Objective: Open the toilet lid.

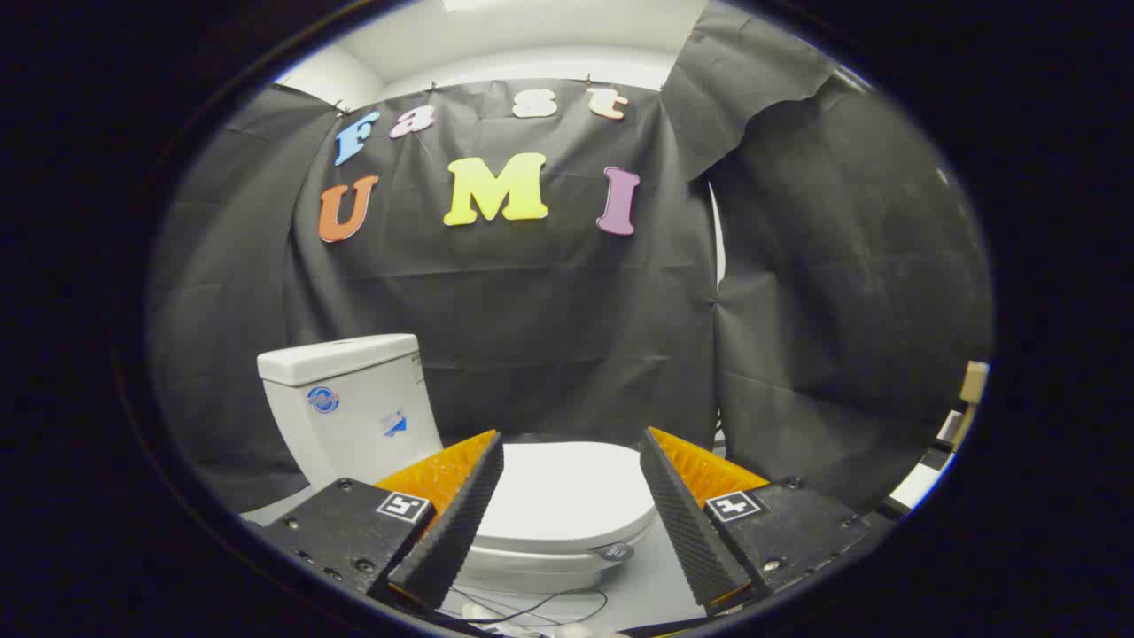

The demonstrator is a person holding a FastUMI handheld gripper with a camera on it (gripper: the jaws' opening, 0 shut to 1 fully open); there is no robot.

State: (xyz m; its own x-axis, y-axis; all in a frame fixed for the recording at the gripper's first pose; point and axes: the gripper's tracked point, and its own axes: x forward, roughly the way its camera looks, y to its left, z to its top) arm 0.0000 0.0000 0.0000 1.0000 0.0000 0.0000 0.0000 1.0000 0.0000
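Cloth-walled booth; toilet lid (567,492) partly behind parted claw (571,465)

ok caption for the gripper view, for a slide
Open gripper above the closed toilet lid, tank beyond its fingers.

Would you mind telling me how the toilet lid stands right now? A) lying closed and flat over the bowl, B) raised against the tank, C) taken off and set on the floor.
A: the toilet lid lies flat and closed, seen between the fingers of the open gripper, which touches nothing; the tank stands uncovered behind it.
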